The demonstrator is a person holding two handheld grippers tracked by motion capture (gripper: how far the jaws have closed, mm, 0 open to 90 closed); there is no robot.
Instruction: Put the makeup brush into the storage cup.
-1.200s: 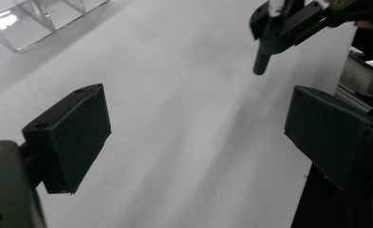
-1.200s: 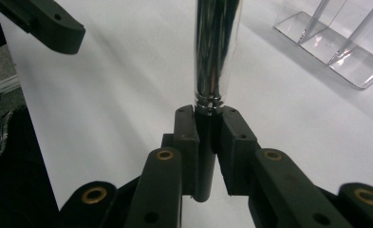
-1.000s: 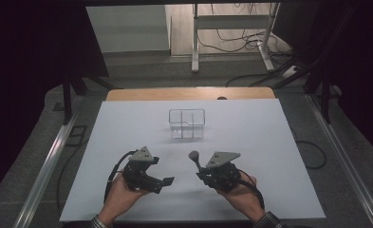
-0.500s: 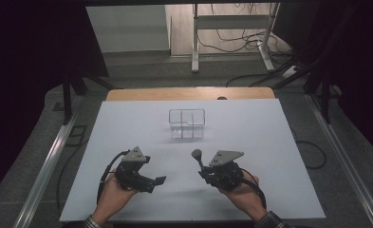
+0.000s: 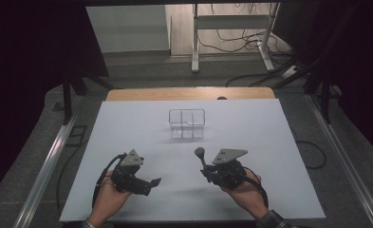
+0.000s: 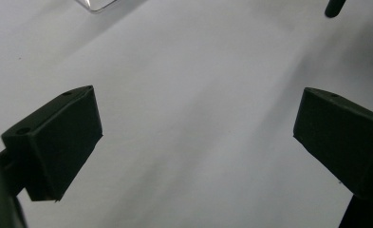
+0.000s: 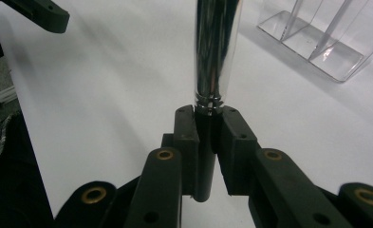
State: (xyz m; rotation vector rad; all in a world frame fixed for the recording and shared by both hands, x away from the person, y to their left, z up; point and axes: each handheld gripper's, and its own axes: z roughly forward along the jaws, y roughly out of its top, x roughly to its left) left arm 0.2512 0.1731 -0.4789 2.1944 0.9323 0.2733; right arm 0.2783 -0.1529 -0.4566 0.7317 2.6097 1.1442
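The right gripper (image 5: 204, 167) is near the front edge of the desk (image 5: 127, 123), a bit right of the middle. Its fingers (image 7: 189, 142) are closed tight on a tool (image 7: 215, 52). The tool has a shiny metal shaft with a thin dark part at the bottom. The fingers pinch that dark part, just under the ring where the shiny metal starts. In the high view the tool sticks up and away from the hand, and it ends in a rounded dark tip (image 5: 200, 153).

The left gripper (image 5: 148, 184) is near the front edge too, left of the middle. Its fingers (image 6: 56, 142) are wide open and hold nothing. White desk shows between them.

A clear plastic box (image 5: 187, 123) stands in the middle of the desk, toward the back edge. Thin walls split it into small parts. It looks empty. It is well apart from both grippers.

The tool looks hard and stiff, so it will not bend. The shiny metal is smooth and may slip. The dark end looks like the better place to hold it. It is long and held only at one end, so it may tip or turn if the grip gets loose. The clear box looks light. It may slide or fall over if the tool bumps it.
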